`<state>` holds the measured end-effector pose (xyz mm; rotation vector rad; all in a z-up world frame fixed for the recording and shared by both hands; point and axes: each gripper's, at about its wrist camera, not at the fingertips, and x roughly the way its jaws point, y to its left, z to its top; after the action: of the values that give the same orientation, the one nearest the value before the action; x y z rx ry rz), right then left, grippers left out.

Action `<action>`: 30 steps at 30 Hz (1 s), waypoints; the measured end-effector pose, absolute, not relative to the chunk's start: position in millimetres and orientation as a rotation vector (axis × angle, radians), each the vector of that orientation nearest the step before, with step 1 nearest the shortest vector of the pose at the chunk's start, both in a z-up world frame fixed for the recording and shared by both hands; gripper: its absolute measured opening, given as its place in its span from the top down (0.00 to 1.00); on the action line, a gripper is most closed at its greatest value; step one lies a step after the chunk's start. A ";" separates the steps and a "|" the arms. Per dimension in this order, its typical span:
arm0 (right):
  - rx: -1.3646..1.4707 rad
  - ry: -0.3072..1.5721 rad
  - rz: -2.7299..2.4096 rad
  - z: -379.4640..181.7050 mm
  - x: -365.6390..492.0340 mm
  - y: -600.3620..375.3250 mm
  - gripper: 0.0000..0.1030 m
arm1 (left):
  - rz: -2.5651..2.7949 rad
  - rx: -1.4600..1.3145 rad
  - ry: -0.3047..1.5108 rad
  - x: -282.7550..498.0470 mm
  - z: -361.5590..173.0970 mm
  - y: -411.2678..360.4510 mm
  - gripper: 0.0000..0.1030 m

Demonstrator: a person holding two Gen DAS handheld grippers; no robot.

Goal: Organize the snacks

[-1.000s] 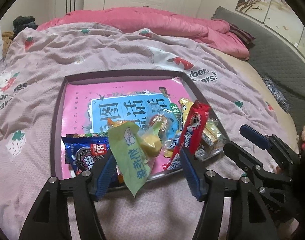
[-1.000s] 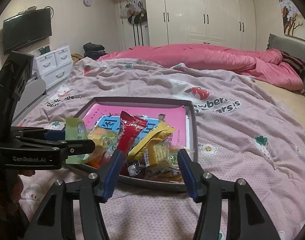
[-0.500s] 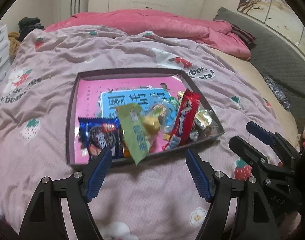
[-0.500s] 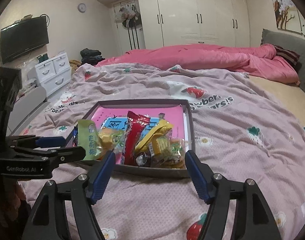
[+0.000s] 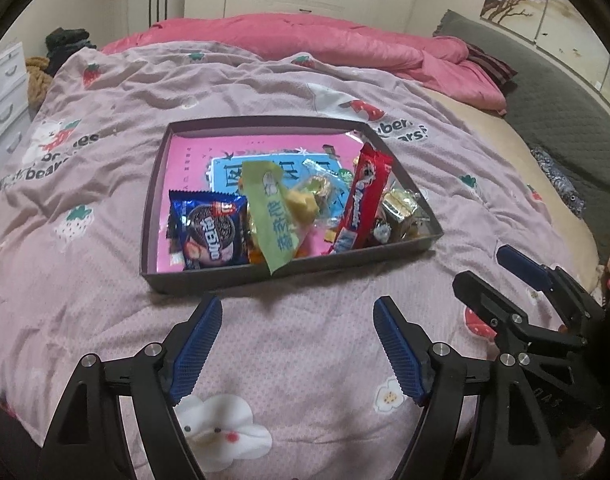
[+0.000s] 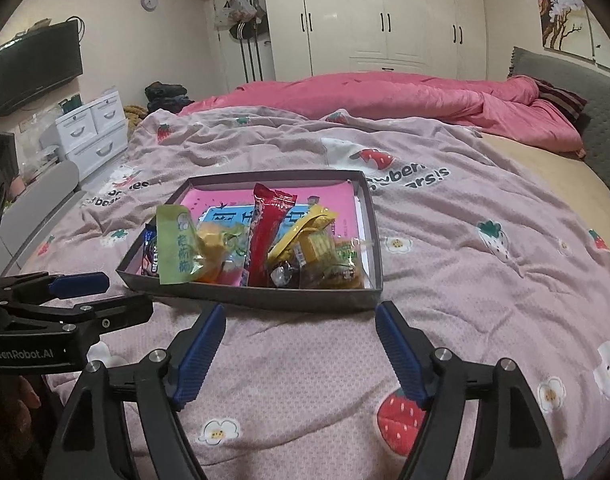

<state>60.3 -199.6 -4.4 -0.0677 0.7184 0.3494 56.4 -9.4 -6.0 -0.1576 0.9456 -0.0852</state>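
Bedroom, with a strawberry-print quilt spread over the bed; on it sits a shallow box holding the snacks. Both grippers hang short of the box's near wall, the left gripper and right gripper each with jaws that have just been opening, wide apart now, nothing between them. The packets look light, crinkly and slippery, likely easy to crush; the red bar seems stiffer and best pinched across its middle, the cookie pack by an edge seam. Smaller sweets under the green packet are piled and hard to tell apart.
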 end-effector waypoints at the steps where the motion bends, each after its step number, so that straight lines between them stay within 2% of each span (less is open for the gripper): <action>1: -0.067 0.718 0.347 -4.1 59.6 -200.1 0.25 | -0.082 -0.156 0.947 55.5 -6.0 -9.1 0.23; 30: -0.063 0.729 0.372 -8.5 58.9 -197.4 0.24 | -0.047 -0.156 0.948 43.6 -4.6 -4.8 0.23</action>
<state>58.9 -197.4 -8.5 -0.0631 0.7292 0.3724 43.6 -4.8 -4.6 -0.1560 0.9480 -0.0467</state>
